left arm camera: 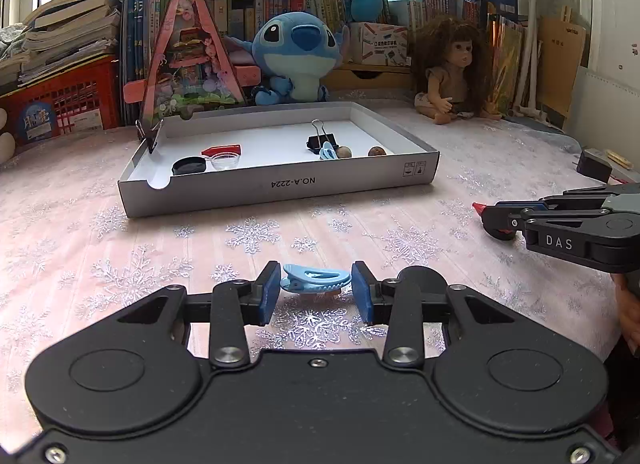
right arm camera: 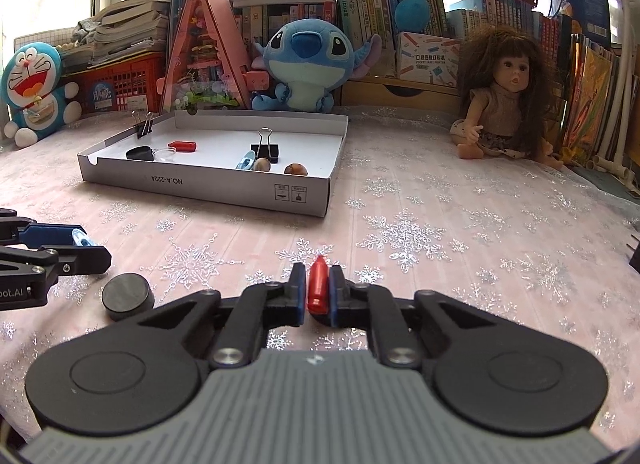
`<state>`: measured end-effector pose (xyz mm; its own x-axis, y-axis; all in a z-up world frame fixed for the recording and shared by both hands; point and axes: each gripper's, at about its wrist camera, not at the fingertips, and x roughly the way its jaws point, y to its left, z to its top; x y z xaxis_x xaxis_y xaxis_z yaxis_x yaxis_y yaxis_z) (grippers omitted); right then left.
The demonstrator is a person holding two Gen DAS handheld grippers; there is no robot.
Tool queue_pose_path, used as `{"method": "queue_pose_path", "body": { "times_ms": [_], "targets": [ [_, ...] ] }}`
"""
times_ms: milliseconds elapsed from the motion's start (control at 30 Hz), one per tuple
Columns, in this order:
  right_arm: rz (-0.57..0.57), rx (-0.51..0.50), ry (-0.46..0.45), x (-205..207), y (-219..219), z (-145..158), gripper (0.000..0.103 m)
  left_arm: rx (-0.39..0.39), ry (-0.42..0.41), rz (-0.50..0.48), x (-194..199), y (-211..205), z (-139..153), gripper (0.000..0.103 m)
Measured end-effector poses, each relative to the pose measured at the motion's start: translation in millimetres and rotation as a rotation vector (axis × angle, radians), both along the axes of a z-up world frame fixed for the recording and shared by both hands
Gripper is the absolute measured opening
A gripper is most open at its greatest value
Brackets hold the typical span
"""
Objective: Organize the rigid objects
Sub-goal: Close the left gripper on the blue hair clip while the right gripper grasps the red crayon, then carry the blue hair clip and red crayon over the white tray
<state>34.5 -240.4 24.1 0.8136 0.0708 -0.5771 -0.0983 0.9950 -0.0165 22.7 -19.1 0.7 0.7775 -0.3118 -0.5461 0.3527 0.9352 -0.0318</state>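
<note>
Pick-up step, both hands. Left gripper pinches the blue clip low over the tablecloth; right gripper is clamped on the red bullet-shaped piece. Next, likely: lift both clear and carry over the near wall of the white tray, already holding a binder clip, nuts, caps. A black puck remains loose between the grippers.

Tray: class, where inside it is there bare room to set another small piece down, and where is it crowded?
Bare floor lies mid-tray, between the red piece and the binder clip, and along the back wall. Crowded: the front left by the black cap, front right by the nuts.
</note>
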Motion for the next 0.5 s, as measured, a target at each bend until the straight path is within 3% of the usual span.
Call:
{"method": "queue_pose_path", "body": {
  "times_ms": [500],
  "targets": [
    [0.008,0.031,-0.031,17.5,2.8,17.5,0.014,-0.040,-0.014,0.075,28.2,13.5,23.3,0.036]
  ]
}}
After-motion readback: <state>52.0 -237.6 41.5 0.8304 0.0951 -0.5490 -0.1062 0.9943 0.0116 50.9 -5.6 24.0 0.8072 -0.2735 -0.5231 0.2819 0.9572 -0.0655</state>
